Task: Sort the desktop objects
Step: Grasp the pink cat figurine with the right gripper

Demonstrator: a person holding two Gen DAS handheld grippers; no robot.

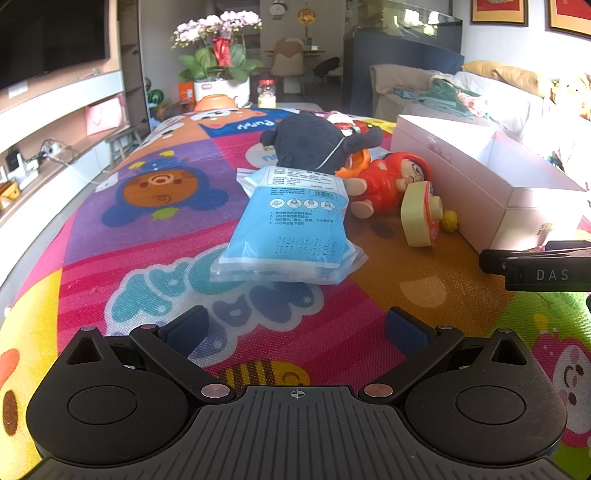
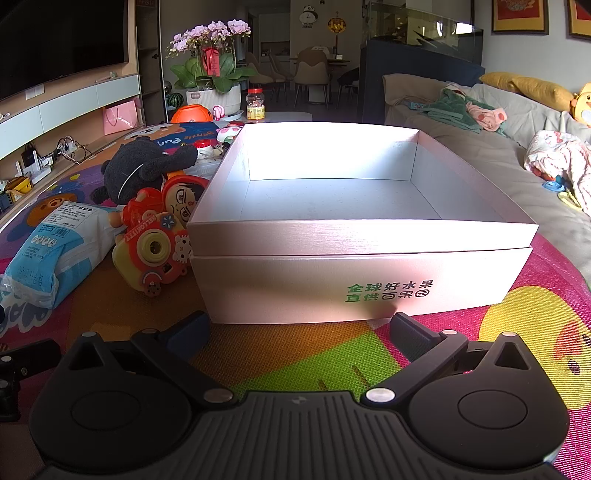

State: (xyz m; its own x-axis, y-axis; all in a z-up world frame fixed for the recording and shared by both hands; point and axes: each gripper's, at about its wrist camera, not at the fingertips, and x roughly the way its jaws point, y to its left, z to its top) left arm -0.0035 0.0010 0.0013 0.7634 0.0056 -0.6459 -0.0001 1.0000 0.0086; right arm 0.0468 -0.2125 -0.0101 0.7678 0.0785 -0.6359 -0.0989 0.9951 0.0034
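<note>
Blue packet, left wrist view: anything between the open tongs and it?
Nothing visible. Only bare play mat lies between the left tongs and the blue packet; the toys sit behind and beside it.

Place: a home, the living room of a lived-in flat
Work surface: a bright cartoon play mat (image 1: 155, 236) with children's toys lying on it
Media wall: a big dark television (image 1: 51, 37) above a long low shelf (image 1: 55, 107) with plugs and cables
Plants: a pot of pink orchids (image 2: 210, 40) with a red tag, beside a jar of sweets (image 2: 255, 104)
Seating: a grey sofa (image 2: 480, 155) with a yellow cushion (image 2: 532, 86) and loose clothes strewn over it
Dining corner: a table and chairs (image 2: 312, 70) at the back, with a wall clock (image 2: 308, 14) above
Walls: red framed pictures (image 2: 519, 16) near a glass tank (image 2: 421, 27)
</note>
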